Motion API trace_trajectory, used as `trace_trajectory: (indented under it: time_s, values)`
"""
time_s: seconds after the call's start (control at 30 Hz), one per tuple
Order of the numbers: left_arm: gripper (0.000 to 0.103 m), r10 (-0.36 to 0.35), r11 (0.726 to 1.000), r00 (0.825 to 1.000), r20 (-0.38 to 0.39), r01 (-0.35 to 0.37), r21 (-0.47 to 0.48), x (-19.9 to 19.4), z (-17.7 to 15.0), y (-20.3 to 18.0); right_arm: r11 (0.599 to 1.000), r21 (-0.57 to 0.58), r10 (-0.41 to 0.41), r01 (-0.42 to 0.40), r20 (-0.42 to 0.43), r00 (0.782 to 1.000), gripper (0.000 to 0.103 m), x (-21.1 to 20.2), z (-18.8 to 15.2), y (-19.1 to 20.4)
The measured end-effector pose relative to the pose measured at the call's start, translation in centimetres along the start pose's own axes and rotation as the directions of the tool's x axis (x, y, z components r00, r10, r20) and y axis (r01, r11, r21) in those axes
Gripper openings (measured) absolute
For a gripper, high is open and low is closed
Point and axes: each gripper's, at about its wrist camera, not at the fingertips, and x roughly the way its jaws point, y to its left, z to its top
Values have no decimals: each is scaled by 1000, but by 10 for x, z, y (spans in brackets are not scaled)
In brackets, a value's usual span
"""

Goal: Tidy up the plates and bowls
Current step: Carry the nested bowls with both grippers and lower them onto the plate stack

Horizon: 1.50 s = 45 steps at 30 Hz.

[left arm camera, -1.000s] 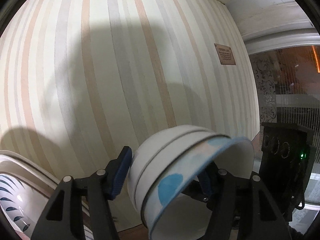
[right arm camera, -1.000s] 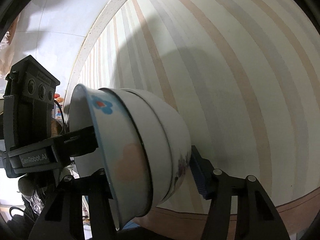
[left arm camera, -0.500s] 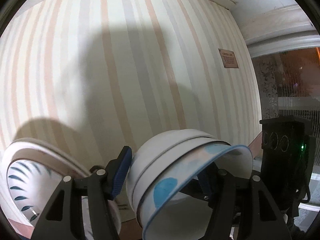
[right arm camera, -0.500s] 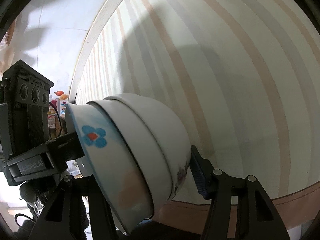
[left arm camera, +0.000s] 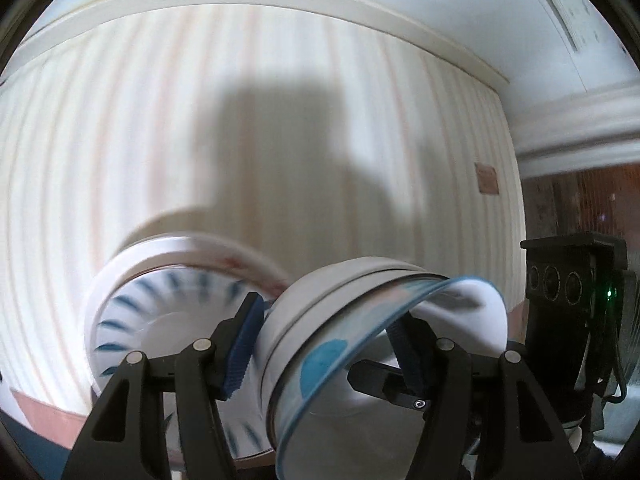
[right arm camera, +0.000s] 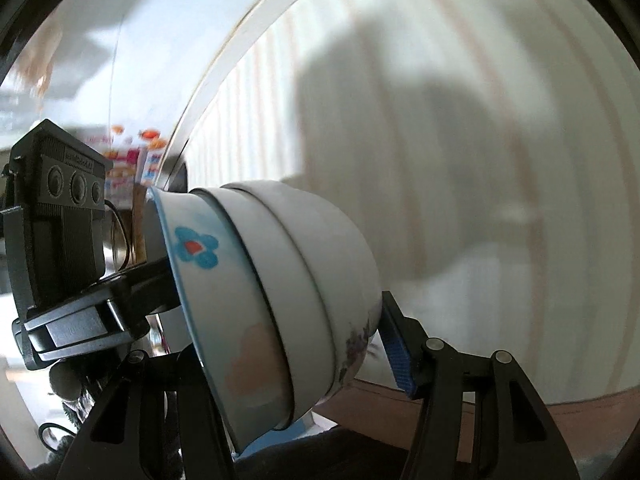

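both tools, the left tool (left arm camera: pixel 328 340) and the right tool (right arm camera: pixel 280 344), were clamped on the tilted stack of white nested bowls (left arm camera: pixel 360 320). the white plate with blue dashes (left arm camera: pixel 168 312) had slid closer in the left view, so the stack was likely going beside it.

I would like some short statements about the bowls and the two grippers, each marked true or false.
1. The bowl stack is held tilted on its side, between both grippers. True.
2. The outermost bowl has a red rim. False: its rim is blue, with a blue flower on the side.
3. The left gripper holds nothing. False: its fingers grip the stack, one inside the rim.
4. A plate with blue strokes shows left of the stack in the left wrist view. True.
5. The wall behind is plain white. False: it has pale vertical stripes.
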Motion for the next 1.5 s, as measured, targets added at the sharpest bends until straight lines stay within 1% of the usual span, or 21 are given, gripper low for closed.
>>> trace_trajectory:
  time_s: [0.2,0.33,0.4,0.6,0.73,0.87,1.0,1.1,1.17,1.27,1.33,1.43,1.5]
  values:
    - [59,24,993,999,49,-18,-118,-21,-15,48,996,-93,4,-13,-92,996,60,40,6,43]
    - [59,38,982,998,59,-26,-186,-26,-28,76,990,-143,-2,-20,-158,987,60,70,5,66]
    - [59,43,976,997,60,-29,-215,-25,-34,86,987,-156,-8,-22,-185,983,60,84,3,72]
    - [59,45,965,997,55,-29,-262,-23,-46,108,983,-184,-36,-10,-242,970,60,129,5,96]
    - [59,35,961,998,49,-20,-276,-20,-50,118,982,-191,-53,3,-261,964,60,144,4,100]
    - [59,41,962,998,40,-28,-272,-17,-48,118,982,-189,-70,21,-261,963,60,152,5,99]
    - [59,48,965,998,29,-39,-259,-12,-47,119,982,-187,-78,30,-256,964,59,147,6,94]
    - [59,43,966,999,31,-33,-255,-11,-47,117,980,-192,-91,43,-246,965,59,143,6,93]
    - [59,48,969,998,41,-37,-244,-13,-48,115,980,-192,-98,51,-243,965,59,141,5,92]
    - [59,88,978,993,83,-70,-198,-25,-51,108,980,-189,-102,57,-238,966,59,140,3,91]
    - [59,128,978,985,113,-106,-177,-33,-55,103,975,-209,-125,79,-217,968,59,135,0,94]
    - [59,203,971,964,173,-175,-163,-50,-63,96,964,-240,-158,115,-168,973,59,122,-3,101]
    - [59,238,965,948,210,-205,-165,-63,-70,94,953,-266,-182,143,-129,975,59,110,-5,107]
